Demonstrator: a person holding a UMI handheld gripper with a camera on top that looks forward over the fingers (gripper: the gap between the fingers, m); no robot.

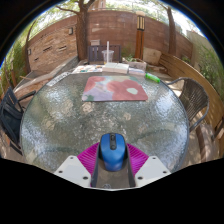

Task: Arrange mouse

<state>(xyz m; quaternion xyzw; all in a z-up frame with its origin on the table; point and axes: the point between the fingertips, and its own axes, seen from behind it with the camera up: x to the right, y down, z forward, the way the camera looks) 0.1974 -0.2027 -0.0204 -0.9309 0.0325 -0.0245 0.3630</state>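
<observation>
A blue computer mouse (111, 150) sits between my two fingers, whose magenta pads (89, 156) press against its sides. My gripper (111, 158) is shut on the mouse and holds it over the near part of a round glass table (60, 115). A red mouse mat (115, 88) with a white patch lies flat on the far side of the table, well beyond the fingers.
A green object (152, 76) and a white box (116, 68) lie past the mat at the table's far edge. Dark metal chairs stand at the left (12, 112) and right (195, 98). A brick wall and trees stand behind.
</observation>
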